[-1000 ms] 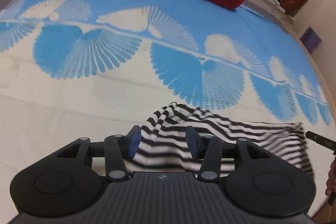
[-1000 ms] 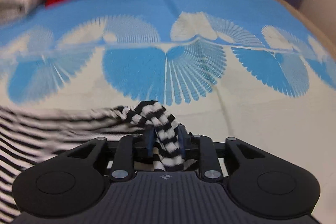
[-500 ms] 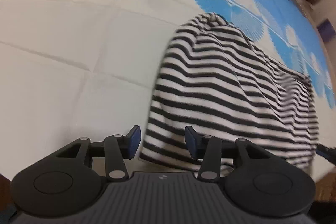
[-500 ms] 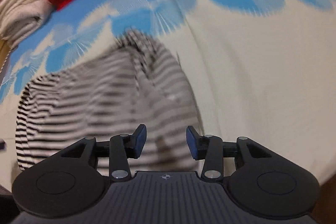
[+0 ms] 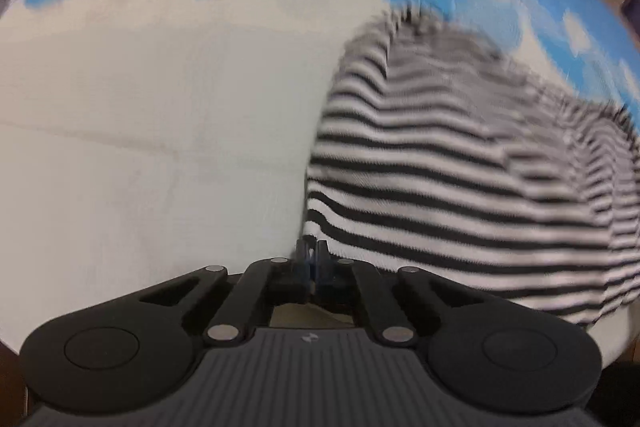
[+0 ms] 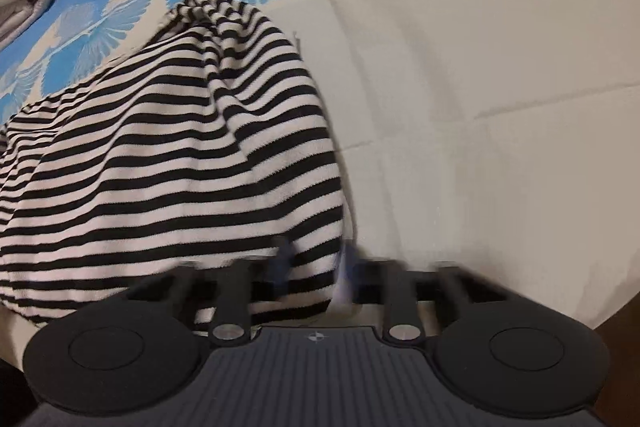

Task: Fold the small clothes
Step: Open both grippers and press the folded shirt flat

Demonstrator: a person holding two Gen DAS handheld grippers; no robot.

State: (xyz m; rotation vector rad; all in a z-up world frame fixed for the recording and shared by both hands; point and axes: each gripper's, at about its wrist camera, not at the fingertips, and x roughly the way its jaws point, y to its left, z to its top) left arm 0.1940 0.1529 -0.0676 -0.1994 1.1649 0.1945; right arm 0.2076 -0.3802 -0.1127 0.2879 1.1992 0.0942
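Striped garment (image 6: 168,163) is spread between both tongs on the bed (image 6: 460,99); left tongs (image 5: 311,259) are closed at its near-left corner, whether pinching cloth cannot be told; right tongs (image 6: 314,267) are closing over its near-right hem.

Striped garment (image 6: 168,155), lifted a second ago, now lies spread on bedsheet (image 6: 480,107). Left gripper (image 5: 311,261) has shut at its near corner; right gripper (image 6: 312,267) closing around hem.

Right gripper (image 6: 314,267) fingers blurred; striped garment (image 6: 160,155) cut off left.
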